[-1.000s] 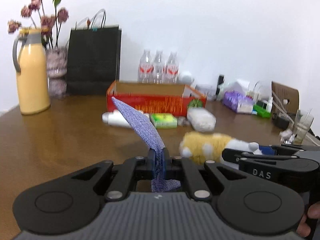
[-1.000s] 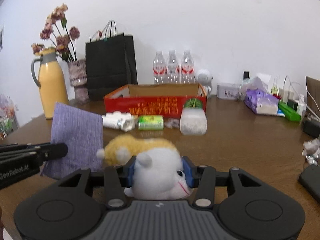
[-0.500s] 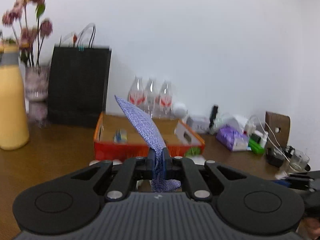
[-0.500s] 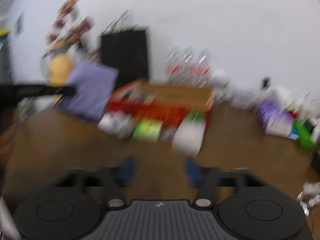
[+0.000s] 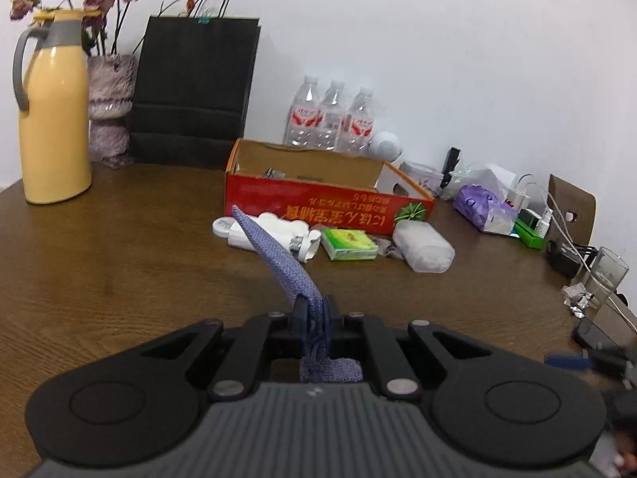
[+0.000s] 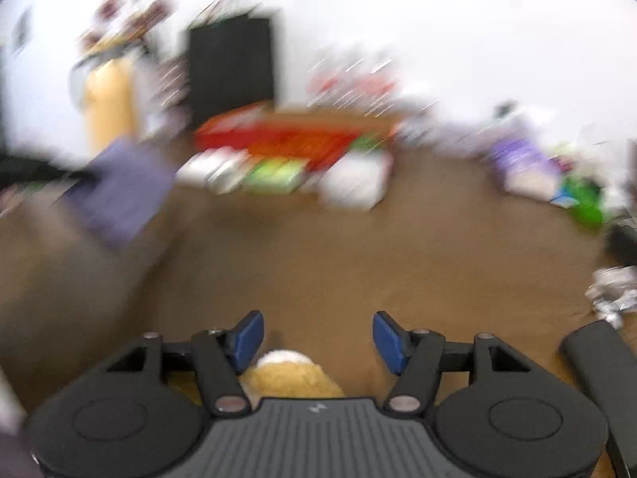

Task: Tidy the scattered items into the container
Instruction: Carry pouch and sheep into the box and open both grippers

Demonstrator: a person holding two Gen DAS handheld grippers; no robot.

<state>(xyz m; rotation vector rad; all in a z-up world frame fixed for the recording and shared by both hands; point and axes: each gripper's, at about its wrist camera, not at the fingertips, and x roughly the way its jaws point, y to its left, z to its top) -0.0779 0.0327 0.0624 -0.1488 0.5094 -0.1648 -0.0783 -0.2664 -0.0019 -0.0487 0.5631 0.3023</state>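
Left tongs (image 5: 314, 314) pinch limp, light purple cloth (image 5: 278, 255) by its lower edge, red cardboard box (image 5: 318, 199) ahead; right tongs (image 6: 318, 336) gape over soft, squashy plush toy (image 6: 292, 374), best gripped mid-body.

Tissue pack (image 5: 349, 243) lies before the box (image 5: 318, 203), bottles (image 5: 330, 119) behind.

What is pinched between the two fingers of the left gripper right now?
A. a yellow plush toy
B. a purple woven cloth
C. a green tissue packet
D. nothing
B: in the left wrist view, the left gripper is shut on the purple woven cloth, which sticks up ahead of its fingers.
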